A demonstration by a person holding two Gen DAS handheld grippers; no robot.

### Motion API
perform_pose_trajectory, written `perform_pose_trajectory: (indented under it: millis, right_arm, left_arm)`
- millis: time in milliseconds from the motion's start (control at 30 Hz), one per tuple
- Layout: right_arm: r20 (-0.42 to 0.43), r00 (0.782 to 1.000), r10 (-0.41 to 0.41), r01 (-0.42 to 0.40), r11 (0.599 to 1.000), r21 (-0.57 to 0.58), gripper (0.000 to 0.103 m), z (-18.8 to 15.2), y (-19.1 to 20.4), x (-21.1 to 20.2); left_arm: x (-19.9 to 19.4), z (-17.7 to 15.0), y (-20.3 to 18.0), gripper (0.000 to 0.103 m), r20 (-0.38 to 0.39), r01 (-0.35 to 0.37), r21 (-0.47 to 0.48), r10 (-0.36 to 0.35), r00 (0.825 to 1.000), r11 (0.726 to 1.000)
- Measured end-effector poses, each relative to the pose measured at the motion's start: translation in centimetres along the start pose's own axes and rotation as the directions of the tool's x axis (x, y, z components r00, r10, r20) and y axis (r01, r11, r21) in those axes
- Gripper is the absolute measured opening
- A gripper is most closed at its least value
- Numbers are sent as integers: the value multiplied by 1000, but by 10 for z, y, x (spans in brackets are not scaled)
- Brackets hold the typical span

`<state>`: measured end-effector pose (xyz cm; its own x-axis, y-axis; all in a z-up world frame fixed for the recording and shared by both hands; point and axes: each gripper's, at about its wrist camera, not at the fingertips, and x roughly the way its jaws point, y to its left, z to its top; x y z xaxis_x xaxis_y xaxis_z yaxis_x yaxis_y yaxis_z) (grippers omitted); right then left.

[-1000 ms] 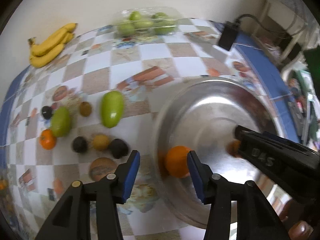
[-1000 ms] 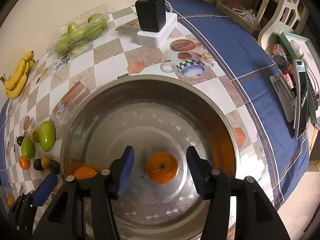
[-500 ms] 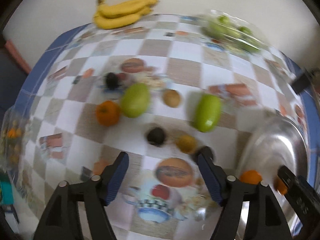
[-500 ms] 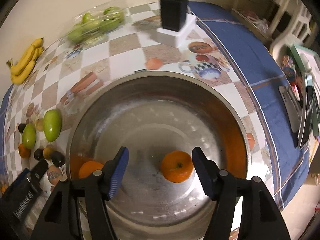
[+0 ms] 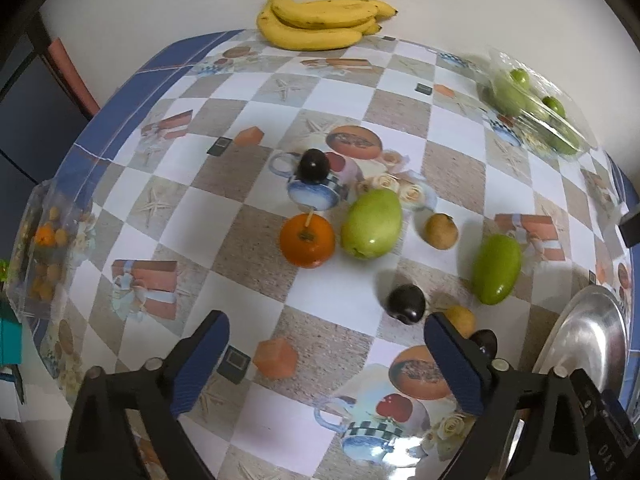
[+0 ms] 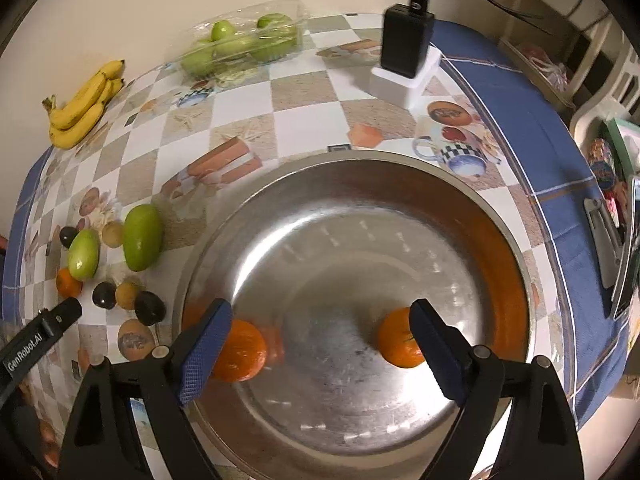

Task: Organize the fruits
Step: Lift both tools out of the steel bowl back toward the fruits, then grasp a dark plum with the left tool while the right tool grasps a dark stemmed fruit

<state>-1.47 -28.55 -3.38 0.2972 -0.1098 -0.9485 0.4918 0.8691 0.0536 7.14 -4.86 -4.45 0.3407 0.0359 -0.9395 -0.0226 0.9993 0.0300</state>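
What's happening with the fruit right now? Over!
Left tool and right tool both opening, nothing held. Two oranges in the metal bowl; one orange left on the table. Nothing blocking it.

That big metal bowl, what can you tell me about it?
The bowl is a wide, shallow, round basin of shiny silver metal, standing upright on the checked tablecloth. Its worn inside mirrors light and an orange glow. Two oranges lie in it, apart: one near the left wall, one toward the right. The right gripper hangs over it, jaws opening, gripping nothing.
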Motion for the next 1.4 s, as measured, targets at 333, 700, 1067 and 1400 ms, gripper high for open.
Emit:
perform_pose_trajectory:
  millis: [333, 700, 1067, 1400]
  right_arm:
    - [43, 997, 64, -61, 996, -71, 103, 3, 30, -7]
    - [74, 979, 193, -173, 962, -211, 103, 5, 82, -17]
    - [28, 975, 220, -200, 926, -320, 103, 3, 119, -6]
    - [-7, 979, 203, -193, 919, -344, 78, 8, 124, 6]
  left_arm:
    - [2, 11, 26, 103, 9, 28, -56, -27, 1000, 998]
    - [-3, 19, 33, 103, 60, 74, -46, -72, 996, 996]
    - [-5, 27, 44, 103, 106, 81, -71, -73, 992, 994]
    - [-4, 30, 25, 103, 89, 153, 0, -152, 984, 988]
